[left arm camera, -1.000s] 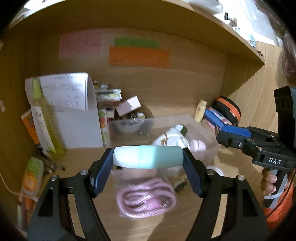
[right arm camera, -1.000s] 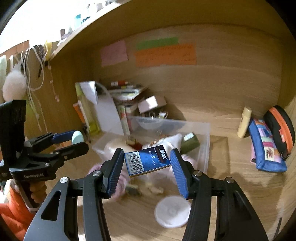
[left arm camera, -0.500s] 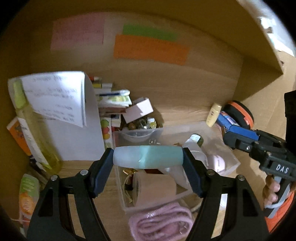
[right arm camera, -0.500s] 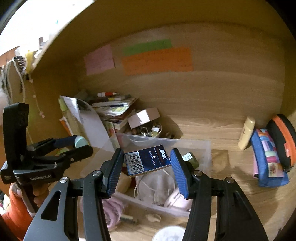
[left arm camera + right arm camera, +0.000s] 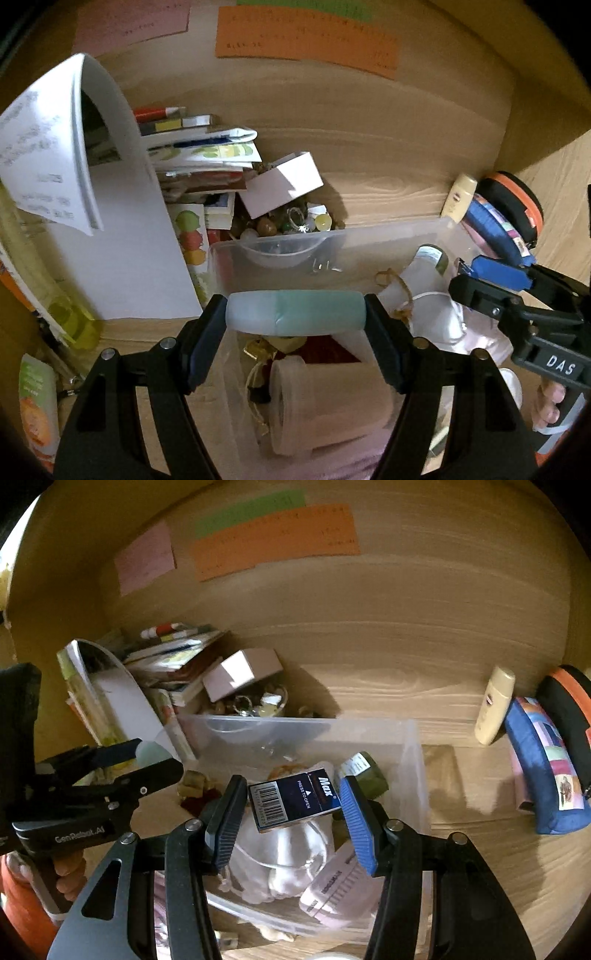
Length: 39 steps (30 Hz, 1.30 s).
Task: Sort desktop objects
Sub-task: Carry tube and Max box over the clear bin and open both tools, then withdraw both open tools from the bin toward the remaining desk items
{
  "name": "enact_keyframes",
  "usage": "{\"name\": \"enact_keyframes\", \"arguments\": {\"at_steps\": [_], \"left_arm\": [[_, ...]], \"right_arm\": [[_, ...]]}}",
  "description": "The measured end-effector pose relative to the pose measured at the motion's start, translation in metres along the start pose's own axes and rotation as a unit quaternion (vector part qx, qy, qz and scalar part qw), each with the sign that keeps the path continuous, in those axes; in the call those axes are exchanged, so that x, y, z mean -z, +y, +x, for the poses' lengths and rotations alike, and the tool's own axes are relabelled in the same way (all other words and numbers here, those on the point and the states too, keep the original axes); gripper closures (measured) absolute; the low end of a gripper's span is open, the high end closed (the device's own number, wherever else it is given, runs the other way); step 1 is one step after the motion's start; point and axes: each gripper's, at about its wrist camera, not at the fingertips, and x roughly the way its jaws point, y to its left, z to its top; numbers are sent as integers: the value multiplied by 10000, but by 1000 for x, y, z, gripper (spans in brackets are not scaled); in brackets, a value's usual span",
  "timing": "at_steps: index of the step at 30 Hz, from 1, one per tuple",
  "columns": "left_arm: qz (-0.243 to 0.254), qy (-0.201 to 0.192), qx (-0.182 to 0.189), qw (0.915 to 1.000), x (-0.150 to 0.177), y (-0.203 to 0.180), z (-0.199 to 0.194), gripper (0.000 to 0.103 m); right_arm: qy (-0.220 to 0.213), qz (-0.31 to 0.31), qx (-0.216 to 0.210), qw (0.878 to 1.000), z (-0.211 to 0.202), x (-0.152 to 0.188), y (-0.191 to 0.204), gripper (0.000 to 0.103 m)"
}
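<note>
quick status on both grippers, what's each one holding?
Left gripper: shut on the teal tube, gripped end to end, over the clear bin.
Right gripper: shut on the navy Max box, over the same bin.

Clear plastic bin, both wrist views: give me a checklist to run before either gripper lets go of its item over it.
1. Left gripper clamped on the teal tube: ok.
2. Right gripper clamped on the blue staple box: ok.
3. Tube above the clear bin: ok.
4. Staple box above the bin: ok.
5. Free space in the bin: not ok, crowded by the pink roll and white pouch.
6. Grippers apart from each other: ok.
</note>
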Motion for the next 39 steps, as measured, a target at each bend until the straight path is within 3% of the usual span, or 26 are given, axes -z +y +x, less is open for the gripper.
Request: {"name": "enact_keyframes", "arguments": {"at_steps": [10, 13, 18, 21, 25, 33, 36, 39], "left_arm": [[165, 14, -19, 9999, 5, -5, 4, 29], [196, 11, -36, 9998, 7, -6, 2, 26], [237, -87, -79, 9996, 8, -9, -2, 19], [274, -174, -96, 9994, 8, -12, -6, 16], [215, -312, 46, 9993, 4, -12, -20, 15], [134, -857, -97, 9962, 0, -6, -68, 9], [175, -904, -177, 9956, 6, -5, -80, 7], [226, -901, -227, 9954, 17, -4, -89, 7]], "right_arm": [[8, -135, 279, 9995, 7, 5, 5, 53], [38, -144, 287, 9995, 8, 6, 5, 48], [-119, -156, 296, 9994, 0, 5, 6, 31], [-214, -136, 299, 9992, -5, 4, 5, 29], [-333, -80, 172, 9993, -14, 0, 2, 29], [-573, -14, 227, 9981, -49, -2, -1, 28], [-693, -44, 295, 9972, -64, 3, -3, 18], [-758, -110, 403, 9962, -77, 14, -4, 18]]}}
